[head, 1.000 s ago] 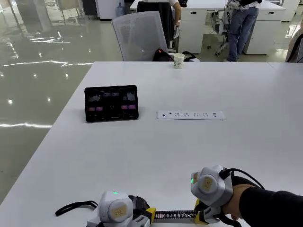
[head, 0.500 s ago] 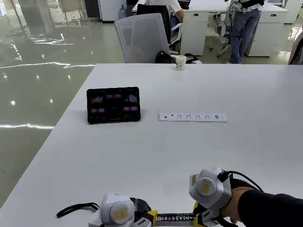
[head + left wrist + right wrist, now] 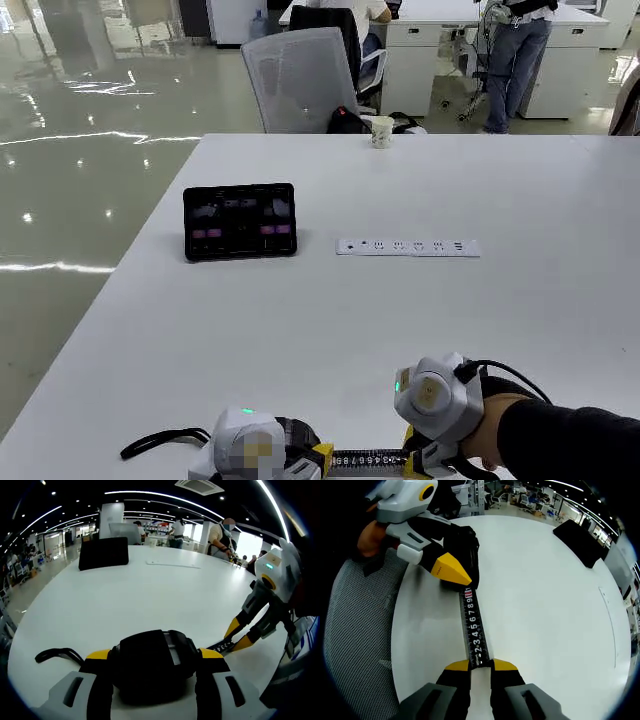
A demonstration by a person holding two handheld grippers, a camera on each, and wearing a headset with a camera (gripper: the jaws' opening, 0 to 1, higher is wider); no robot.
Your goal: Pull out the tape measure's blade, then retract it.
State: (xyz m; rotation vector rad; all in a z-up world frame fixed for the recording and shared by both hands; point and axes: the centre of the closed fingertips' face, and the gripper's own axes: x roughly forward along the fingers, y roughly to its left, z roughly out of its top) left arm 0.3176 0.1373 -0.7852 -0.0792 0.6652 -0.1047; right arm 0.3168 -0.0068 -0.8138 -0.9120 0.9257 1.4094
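Low at the near edge of the white table (image 3: 420, 320), a black strap (image 3: 42, 655) curls leftward from the tape measure (image 3: 464, 544). The left gripper (image 3: 155, 656) has its jaws spread to the case's width and pressed against both sides; the case's underside is hidden. A short run of blade (image 3: 474, 630) lies flat on the tabletop, digits 2 to 9 legible. The right gripper (image 3: 481, 666) pinches its end, jaws almost together, covering the hook. In the head view the frame's bottom edge cuts off both grippers. Farther back stand a dark tablet (image 3: 239, 221), a white power strip (image 3: 408, 247) and a paper cup (image 3: 381, 131).
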